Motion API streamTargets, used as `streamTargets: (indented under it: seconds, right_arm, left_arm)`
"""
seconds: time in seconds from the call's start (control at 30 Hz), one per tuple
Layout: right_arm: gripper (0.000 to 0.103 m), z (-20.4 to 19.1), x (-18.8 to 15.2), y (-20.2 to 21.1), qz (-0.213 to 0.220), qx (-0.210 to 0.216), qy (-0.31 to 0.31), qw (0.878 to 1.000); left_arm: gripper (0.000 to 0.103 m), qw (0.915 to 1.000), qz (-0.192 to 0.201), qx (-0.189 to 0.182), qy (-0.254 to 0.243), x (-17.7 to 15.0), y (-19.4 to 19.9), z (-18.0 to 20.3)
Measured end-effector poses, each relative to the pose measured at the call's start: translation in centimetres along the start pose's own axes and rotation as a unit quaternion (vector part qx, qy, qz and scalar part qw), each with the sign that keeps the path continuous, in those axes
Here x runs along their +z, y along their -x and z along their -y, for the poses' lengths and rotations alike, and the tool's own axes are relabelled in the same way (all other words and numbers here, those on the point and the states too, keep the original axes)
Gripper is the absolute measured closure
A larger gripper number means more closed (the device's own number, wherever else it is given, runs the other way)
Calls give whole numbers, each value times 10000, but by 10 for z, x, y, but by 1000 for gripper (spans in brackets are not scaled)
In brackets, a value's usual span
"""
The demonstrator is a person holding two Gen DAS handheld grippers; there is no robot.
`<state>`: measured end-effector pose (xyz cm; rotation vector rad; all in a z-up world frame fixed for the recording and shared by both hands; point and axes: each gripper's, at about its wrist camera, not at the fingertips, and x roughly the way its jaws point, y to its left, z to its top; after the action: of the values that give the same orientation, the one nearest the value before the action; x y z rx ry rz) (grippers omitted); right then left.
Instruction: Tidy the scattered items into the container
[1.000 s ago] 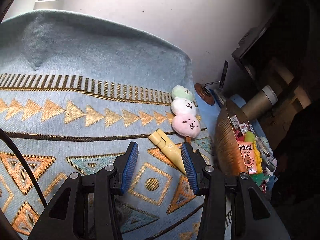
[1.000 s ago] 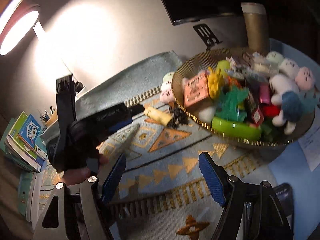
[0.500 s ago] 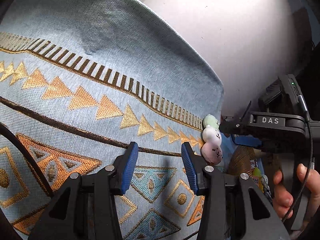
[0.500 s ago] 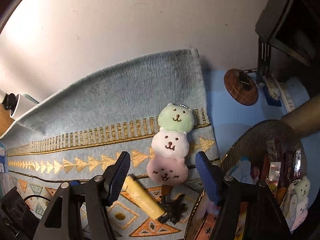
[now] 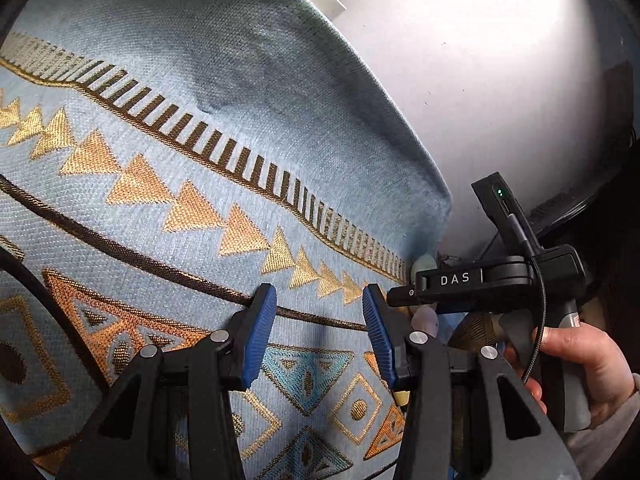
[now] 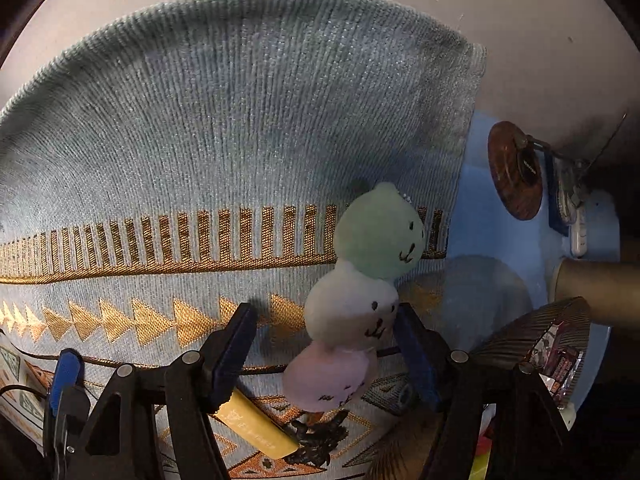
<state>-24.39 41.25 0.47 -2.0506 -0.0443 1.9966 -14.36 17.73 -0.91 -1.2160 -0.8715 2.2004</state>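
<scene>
The three-ball plush toy (image 6: 360,304) lay on the patterned blue cloth (image 6: 240,128) near its right edge, green head farthest from you, white in the middle, pink nearest. Your right gripper (image 6: 320,344) pointed down over it, its fingers (image 6: 230,350) straddling the white and pink balls and widening a little, pads apart from the plush. A yellow tube (image 6: 256,424) lay just beside the pink ball, a dark object at its tip. The woven basket (image 6: 532,336) sat past the cloth's right edge. Your left gripper (image 5: 318,334) hovered over bare cloth, fingers apart and empty.
</scene>
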Motion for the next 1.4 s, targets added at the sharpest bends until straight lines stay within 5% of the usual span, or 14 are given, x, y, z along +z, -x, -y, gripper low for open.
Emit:
streamTargets:
  seconds: [0.2,0.47,0.67,0.83,0.97,1.03,1.17,1.3,1.4]
  right_arm:
    - [48,-9,-24,2,-134,-97,667,9976]
    - [50,-57,-100,11,-177,-34,1773,9840]
    - [50,-63,-171,27,-88,1334,1617,9777]
    - [54,-89,-222,49,116,2799,1663,9455]
    - [54,-91,-247,74,1069,1744,1706,9639]
    - [54,-67,-231,72,1334,1443,1680,9660]
    - [53,-50,-262,78,1880,2387,1476,9412]
    - [52,-73,-269,39,1957,2552,722,9441]
    - [50,-82,-272,17,1897,3121,355,9303]
  left_arm:
    - [61,9994,212,-111,230,9,11,-7]
    - [61,9975,618,-77,346,19,34,-7]
    - [61,9983,315,-183,451,32,89,-23]
    - [61,9990,47,298,-337,5,149,-38]
    - [61,9946,-251,586,-814,-30,181,-62]
    - [61,9925,-441,591,-979,-44,189,-76]
    - [61,9888,-723,574,-1176,-66,189,-81]
    - [61,9895,-767,466,-1128,-75,186,-75]
    - [61,9899,-671,433,-1170,-79,192,-71]
